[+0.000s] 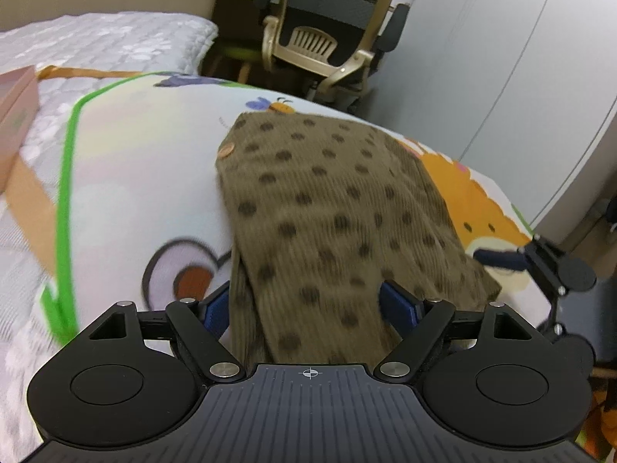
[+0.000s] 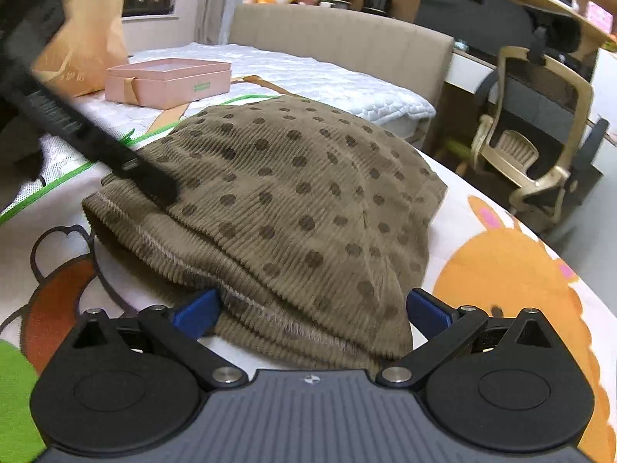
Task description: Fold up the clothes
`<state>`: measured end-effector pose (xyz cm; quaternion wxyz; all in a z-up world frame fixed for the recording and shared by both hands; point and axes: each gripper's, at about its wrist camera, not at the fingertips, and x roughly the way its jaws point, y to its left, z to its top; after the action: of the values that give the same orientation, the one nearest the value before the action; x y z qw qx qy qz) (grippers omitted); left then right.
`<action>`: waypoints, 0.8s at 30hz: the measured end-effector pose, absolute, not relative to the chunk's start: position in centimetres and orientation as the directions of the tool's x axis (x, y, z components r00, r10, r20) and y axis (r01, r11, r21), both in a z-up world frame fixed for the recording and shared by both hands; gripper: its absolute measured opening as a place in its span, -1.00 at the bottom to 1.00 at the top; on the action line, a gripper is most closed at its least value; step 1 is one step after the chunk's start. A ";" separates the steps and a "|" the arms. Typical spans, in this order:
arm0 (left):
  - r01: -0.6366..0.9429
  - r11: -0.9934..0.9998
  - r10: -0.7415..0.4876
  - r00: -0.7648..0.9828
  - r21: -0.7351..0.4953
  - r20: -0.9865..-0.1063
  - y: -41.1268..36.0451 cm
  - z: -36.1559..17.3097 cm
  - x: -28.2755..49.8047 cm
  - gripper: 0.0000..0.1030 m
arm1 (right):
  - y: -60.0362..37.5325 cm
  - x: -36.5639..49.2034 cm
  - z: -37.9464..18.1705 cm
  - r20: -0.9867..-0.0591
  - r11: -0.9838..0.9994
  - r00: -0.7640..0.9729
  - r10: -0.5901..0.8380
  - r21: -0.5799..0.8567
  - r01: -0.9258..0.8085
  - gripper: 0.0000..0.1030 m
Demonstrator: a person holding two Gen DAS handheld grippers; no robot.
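Two grippers work a bed with a pink box (image 2: 169, 83), a paper bag (image 2: 90, 27) and an office chair (image 1: 327, 34) around it. The left gripper (image 1: 312, 305) and right gripper (image 2: 310, 314) both have jaws spread, each straddling a near edge of the garment (image 2: 300, 208) without pinching it. That garment, olive corduroy with dark dots, lies folded on a cartoon-print blanket (image 1: 127, 177), layered edges towards the right gripper.

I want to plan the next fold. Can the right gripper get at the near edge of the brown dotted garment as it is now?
Probably yes. The right gripper stands open, with the brown dotted garment's near edge already between its fingers, and nothing covers that edge.
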<state>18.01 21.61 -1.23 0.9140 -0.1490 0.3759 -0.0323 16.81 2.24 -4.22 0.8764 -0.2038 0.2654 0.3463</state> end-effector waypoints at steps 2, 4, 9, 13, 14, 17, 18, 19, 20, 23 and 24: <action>-0.073 0.954 -0.154 0.712 -0.291 -0.685 20.8 -1.2 16.3 0.67 | 1.1 15.5 -4.0 -0.598 0.687 0.621 0.506 -0.155 -0.709 1.00; -0.080 0.955 -0.145 0.713 -0.285 -0.686 19.3 -1.2 13.8 0.75 | -0.2 14.1 -3.8 -0.590 0.695 0.621 0.515 -0.136 -0.706 1.00; -0.067 0.968 -0.121 0.725 -0.243 -0.678 13.7 -0.9 7.3 0.89 | -3.4 10.3 -3.9 -0.616 0.726 0.613 0.495 -0.094 -0.681 1.00; -0.087 0.971 -0.096 0.716 -0.224 -0.691 9.4 -1.8 4.1 0.98 | -5.8 8.1 -4.4 -0.627 0.776 0.632 0.456 -0.069 -0.627 1.00; -0.098 0.973 -0.078 0.717 -0.211 -0.693 8.6 -2.1 3.7 1.00 | -6.1 7.8 -4.4 -0.618 0.792 0.653 0.438 -0.079 -0.605 1.00; -0.138 0.981 0.005 0.731 -0.140 -0.683 7.1 -2.8 3.4 1.00 | -6.6 7.2 -4.6 -0.596 0.837 0.710 0.374 -0.112 -0.535 1.00; -0.149 0.982 0.028 0.734 -0.120 -0.679 6.7 -2.9 3.4 1.00 | -6.5 7.3 -4.6 -0.599 0.845 0.717 0.357 -0.120 -0.521 1.00; -0.159 0.982 0.048 0.736 -0.104 -0.675 6.5 -3.0 3.5 1.00 | -6.4 7.4 -4.7 -0.603 0.850 0.720 0.344 -0.125 -0.511 1.00; -0.170 0.982 0.067 0.738 -0.088 -0.671 6.4 -3.2 3.5 1.00 | -6.4 7.5 -4.7 -0.605 0.852 0.721 0.339 -0.127 -0.508 1.00; -0.185 0.982 0.120 0.741 -0.029 -0.661 5.9 -3.6 3.6 1.00 | -6.7 7.8 -4.7 -0.610 0.854 0.712 0.348 -0.107 -0.509 1.00; -0.185 0.983 0.135 0.742 -0.008 -0.657 5.6 -3.8 3.6 1.00 | -6.8 8.0 -4.8 -0.614 0.855 0.706 0.354 -0.093 -0.510 1.00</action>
<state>3.60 5.63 -3.79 0.9325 -0.0362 0.3490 0.0857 7.96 -6.82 -4.79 0.9144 -0.1291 0.3023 0.2363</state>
